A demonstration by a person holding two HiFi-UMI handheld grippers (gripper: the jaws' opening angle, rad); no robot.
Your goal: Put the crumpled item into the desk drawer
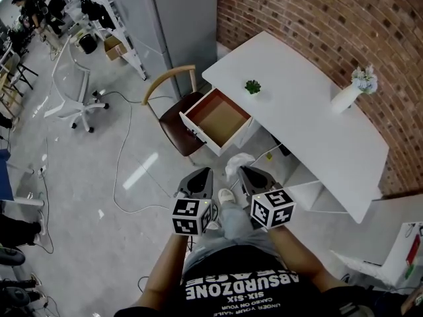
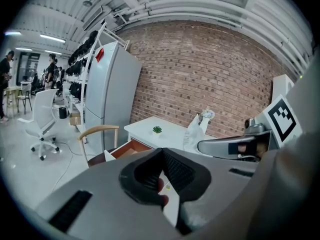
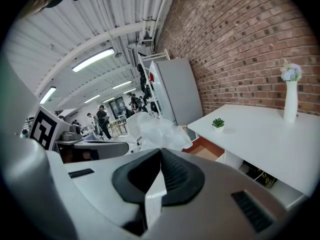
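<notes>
The right claw point(image 1: 244, 170) is clamping the crumpled item point(image 1: 238, 163) just short of the open drawer point(image 1: 221, 119) in the counter point(image 1: 301, 114), the left claw point(image 1: 205, 172) is idling closed and empty, and the carry seems to be calling for a reach over the drawer.

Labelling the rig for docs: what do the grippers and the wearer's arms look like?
The left gripper and right gripper have grey shells, black ribbed pads and a cube of black-and-white square markers. Forearms unsleeved; black T-shirt with white print.
</notes>
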